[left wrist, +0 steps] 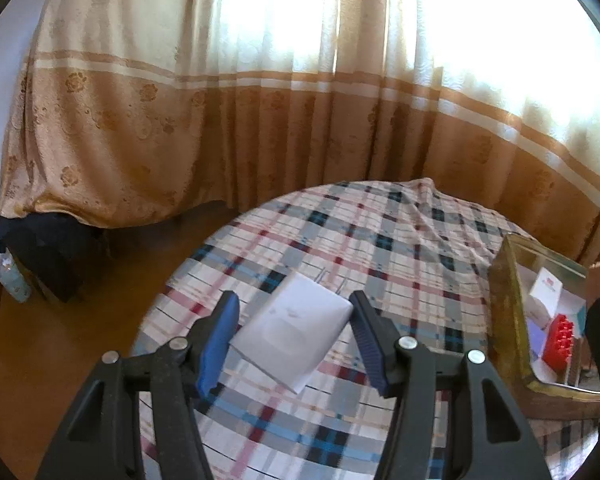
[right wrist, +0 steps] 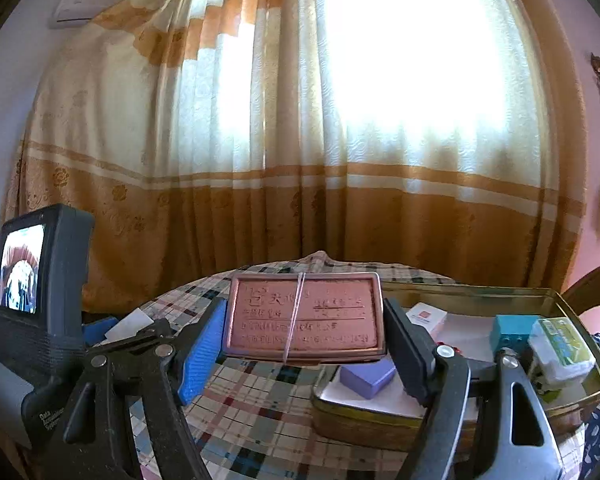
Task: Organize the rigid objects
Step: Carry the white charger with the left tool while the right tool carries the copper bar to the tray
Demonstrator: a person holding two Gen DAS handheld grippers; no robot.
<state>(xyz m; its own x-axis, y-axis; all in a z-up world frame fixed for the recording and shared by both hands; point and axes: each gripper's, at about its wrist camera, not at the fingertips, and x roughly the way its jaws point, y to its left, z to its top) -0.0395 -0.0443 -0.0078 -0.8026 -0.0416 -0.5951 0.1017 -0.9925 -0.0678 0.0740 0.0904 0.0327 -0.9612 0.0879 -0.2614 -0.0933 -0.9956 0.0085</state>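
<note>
The right gripper (right wrist: 304, 344) clamps a flat copper-coloured tin (right wrist: 302, 316) by its short ends; it looks stiff, light and slick. The left gripper (left wrist: 294, 334) holds a white box (left wrist: 294, 334), likewise light. The open gold tray (right wrist: 480, 292) sits at three o'clock, half full; its rim needs clearing.

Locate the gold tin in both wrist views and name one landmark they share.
Left wrist: the gold tin sits at the right edge on the table, beside the left gripper.
Right wrist: it fills the lower right, behind the right gripper.
Shared landmark: the plaid tablecloth.
</note>
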